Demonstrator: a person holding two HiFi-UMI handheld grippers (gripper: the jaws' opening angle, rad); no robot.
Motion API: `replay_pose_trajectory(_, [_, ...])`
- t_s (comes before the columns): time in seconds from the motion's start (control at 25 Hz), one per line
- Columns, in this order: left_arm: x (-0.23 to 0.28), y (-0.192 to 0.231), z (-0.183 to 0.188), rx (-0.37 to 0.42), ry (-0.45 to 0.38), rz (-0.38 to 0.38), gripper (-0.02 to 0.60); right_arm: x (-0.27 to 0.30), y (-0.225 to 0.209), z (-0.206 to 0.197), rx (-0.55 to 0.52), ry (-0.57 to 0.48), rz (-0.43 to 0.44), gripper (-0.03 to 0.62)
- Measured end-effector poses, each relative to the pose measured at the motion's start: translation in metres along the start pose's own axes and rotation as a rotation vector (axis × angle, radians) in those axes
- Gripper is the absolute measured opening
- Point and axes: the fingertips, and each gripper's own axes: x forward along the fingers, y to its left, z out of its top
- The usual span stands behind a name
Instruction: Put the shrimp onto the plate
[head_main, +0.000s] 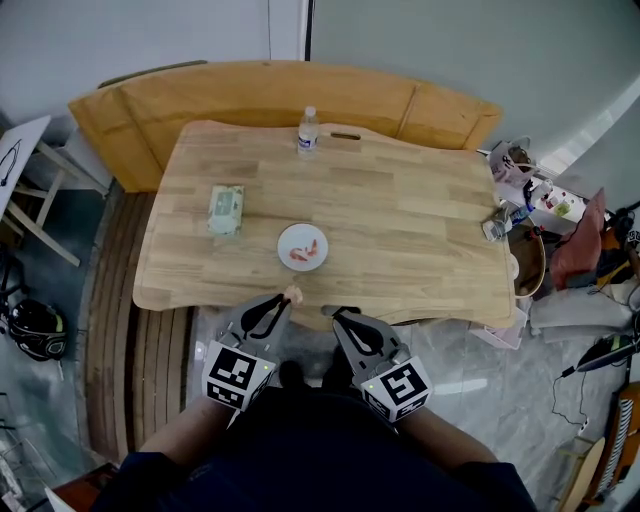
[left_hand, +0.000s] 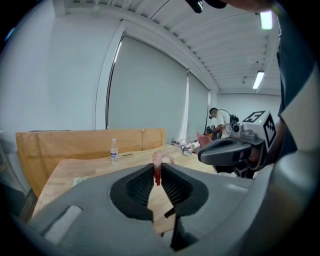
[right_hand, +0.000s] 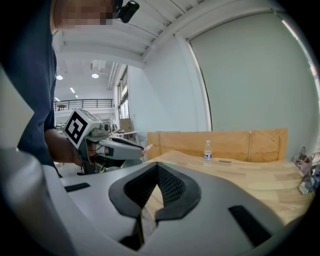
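Shrimp (left_hand: 159, 160) stands upright, poking past the tips of the left gripper (left_hand: 158, 166), which pinches it; right gripper (right_hand: 158, 166) closed, empty.

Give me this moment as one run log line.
left claw: shut on shrimp, at near table edge | right claw: shut, empty | plate: holds other shrimp | status: shrimp not yet on plate

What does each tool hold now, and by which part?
The left tool pinches a shrimp by its reddish end; the pale curved body sticks out past the tips. The right tool is shut and empty.
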Motion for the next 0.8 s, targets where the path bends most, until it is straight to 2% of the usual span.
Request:
replay_pose_trajectory(0.32, [0.03,0.012,-0.01,-0.037,0.036,0.052,0.049,0.014,-0.027,0.004,-0.01,0.008,0.058,0.011])
replay_pose_trajectory(0.8, [0.081,0.032,-0.009,-0.039,0.072,0.11,0.049,0.032,-0.075,0.007,-0.005,0.014,0.115,0.009])
